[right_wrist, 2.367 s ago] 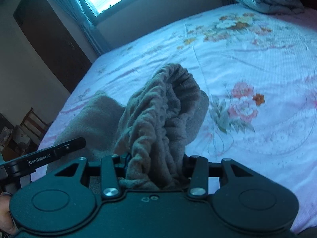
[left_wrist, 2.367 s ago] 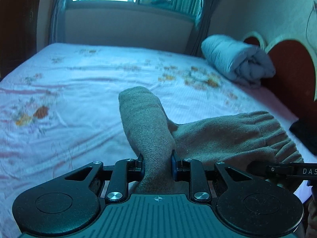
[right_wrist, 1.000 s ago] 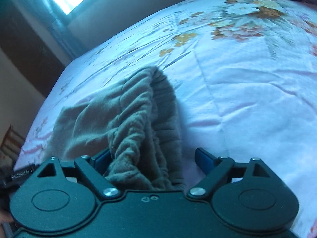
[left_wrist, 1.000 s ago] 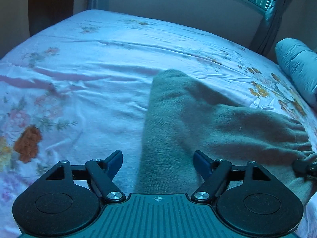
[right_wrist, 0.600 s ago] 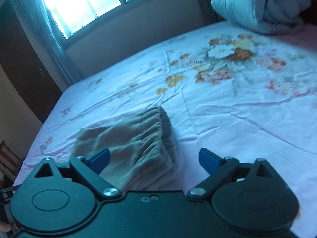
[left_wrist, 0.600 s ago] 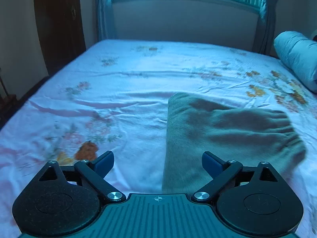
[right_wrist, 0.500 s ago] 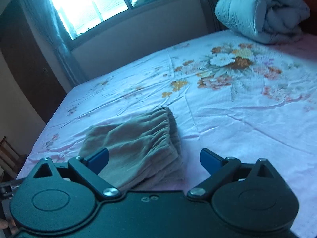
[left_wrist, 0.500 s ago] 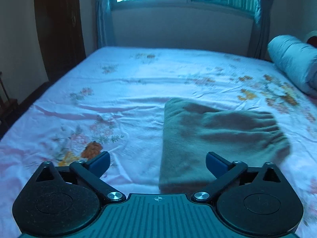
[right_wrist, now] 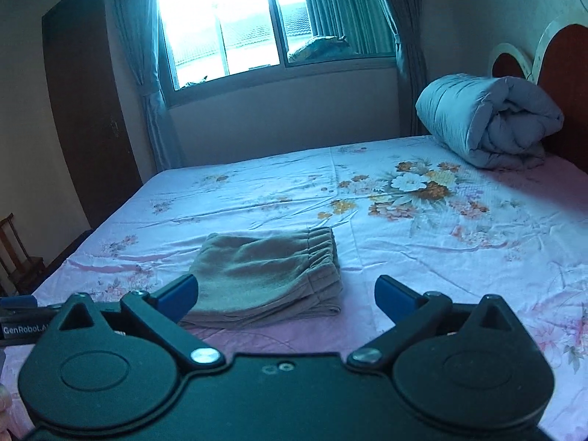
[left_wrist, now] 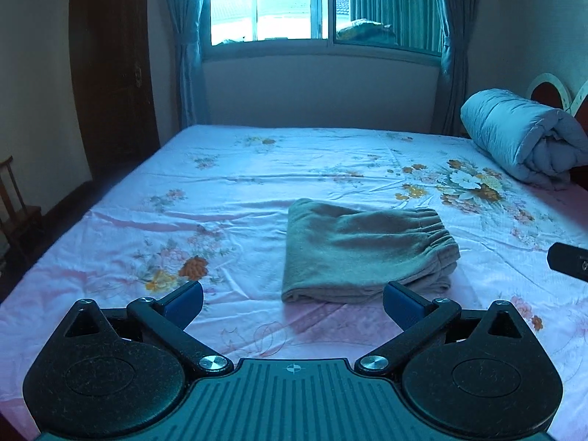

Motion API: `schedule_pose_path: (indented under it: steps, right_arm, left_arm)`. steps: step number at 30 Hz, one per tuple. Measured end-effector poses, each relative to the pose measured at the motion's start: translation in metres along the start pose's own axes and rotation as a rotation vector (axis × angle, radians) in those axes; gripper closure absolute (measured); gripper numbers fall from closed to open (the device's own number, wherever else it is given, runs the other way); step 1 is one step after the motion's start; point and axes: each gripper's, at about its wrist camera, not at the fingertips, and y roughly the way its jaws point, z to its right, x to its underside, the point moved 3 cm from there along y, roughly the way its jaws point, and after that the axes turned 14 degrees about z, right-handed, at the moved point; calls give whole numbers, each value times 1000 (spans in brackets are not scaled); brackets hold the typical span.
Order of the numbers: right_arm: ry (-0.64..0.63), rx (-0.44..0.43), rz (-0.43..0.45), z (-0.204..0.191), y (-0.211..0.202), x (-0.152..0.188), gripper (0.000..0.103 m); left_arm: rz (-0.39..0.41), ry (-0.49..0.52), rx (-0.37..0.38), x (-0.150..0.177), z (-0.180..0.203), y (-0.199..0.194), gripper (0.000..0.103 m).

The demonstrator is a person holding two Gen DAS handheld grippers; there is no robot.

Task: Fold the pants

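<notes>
The olive-brown pants (left_wrist: pixel 364 253) lie folded in a compact rectangle on the floral bed sheet (left_wrist: pixel 228 191), elastic waistband to the right. They also show in the right wrist view (right_wrist: pixel 268 275). My left gripper (left_wrist: pixel 293 303) is open and empty, held back above the sheet just short of the pants' near edge. My right gripper (right_wrist: pixel 286 294) is open and empty, also drawn back on the near side of the pants. Part of the right gripper shows at the right edge of the left wrist view (left_wrist: pixel 567 266).
A rolled light-blue duvet (right_wrist: pixel 488 125) lies at the far right by the red headboard (right_wrist: pixel 566 73). A window with curtains (left_wrist: pixel 312 7) is behind the bed. A dark wardrobe (left_wrist: pixel 110 73) and a wooden chair (left_wrist: pixel 14 205) stand at the left.
Both grippers opened and let go of the pants, then pulled back and up. The pants now lie folded flat on the bed.
</notes>
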Motion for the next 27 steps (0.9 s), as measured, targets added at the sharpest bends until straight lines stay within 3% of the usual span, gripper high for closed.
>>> schedule_pose_path:
  steps: [8, 27]
  right_arm:
    - [36, 9, 9, 1, -16, 1, 6]
    - [45, 66, -9, 9, -11, 5, 6]
  left_arm:
    - [16, -11, 13, -7, 0, -19, 0]
    - [1, 13, 38, -6, 20, -10, 0]
